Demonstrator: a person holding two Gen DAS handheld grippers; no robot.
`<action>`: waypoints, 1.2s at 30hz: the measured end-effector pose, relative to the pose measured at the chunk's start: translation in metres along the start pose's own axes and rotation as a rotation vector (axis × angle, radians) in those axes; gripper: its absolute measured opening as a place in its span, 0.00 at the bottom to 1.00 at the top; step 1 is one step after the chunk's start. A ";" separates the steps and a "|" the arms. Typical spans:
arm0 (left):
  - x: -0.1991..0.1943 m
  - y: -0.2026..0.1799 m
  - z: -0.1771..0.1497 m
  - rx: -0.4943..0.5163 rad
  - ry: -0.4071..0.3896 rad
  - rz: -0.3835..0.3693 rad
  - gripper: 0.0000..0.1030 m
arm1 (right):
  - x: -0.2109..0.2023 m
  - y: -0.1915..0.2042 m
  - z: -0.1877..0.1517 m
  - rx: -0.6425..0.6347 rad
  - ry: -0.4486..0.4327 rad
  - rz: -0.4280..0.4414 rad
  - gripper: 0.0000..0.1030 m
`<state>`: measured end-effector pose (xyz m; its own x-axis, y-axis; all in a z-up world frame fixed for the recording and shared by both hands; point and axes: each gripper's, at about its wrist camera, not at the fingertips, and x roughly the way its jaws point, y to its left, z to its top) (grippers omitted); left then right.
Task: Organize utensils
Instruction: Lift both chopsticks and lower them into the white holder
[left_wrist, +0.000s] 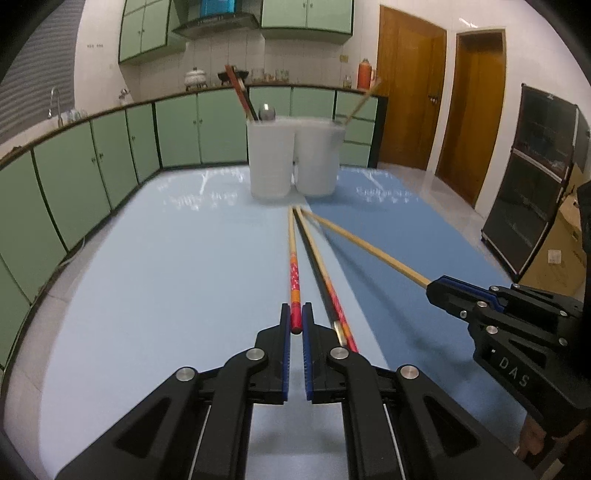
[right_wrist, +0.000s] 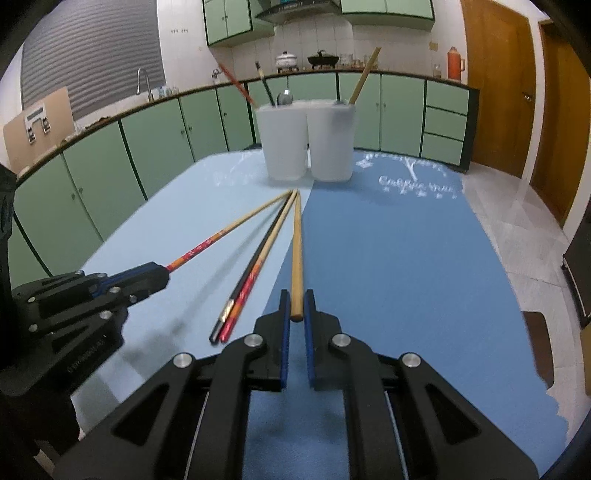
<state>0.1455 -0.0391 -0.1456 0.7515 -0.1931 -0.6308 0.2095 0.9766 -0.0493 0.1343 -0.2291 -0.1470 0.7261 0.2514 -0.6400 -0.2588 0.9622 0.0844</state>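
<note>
Red-patterned chopstick (left_wrist: 294, 284) sits clamped at its near end between the narrowed jaws of the left gripper (left_wrist: 296, 321), its tip reaching far toward the white cups (left_wrist: 291, 155). Right gripper (right_wrist: 296, 310) pinches the near end of a plain wooden chopstick (right_wrist: 296, 251) the same way. Between them a black chopstick and a second red one (right_wrist: 242, 291) lie loose on the desk (left_wrist: 155, 266). All four tips meet near the cups, which hold more utensils.
</note>
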 end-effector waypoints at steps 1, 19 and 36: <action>-0.003 0.000 0.004 -0.002 -0.012 -0.001 0.06 | -0.003 -0.001 0.004 0.001 -0.008 0.000 0.06; -0.049 0.002 0.089 0.016 -0.216 -0.024 0.05 | -0.052 -0.014 0.082 0.026 -0.152 0.032 0.06; -0.059 0.004 0.150 0.026 -0.309 -0.065 0.05 | -0.068 -0.021 0.166 0.023 -0.205 0.076 0.06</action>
<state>0.1958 -0.0378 0.0079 0.8896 -0.2790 -0.3617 0.2766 0.9591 -0.0595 0.1964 -0.2493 0.0219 0.8198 0.3372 -0.4628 -0.3049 0.9412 0.1456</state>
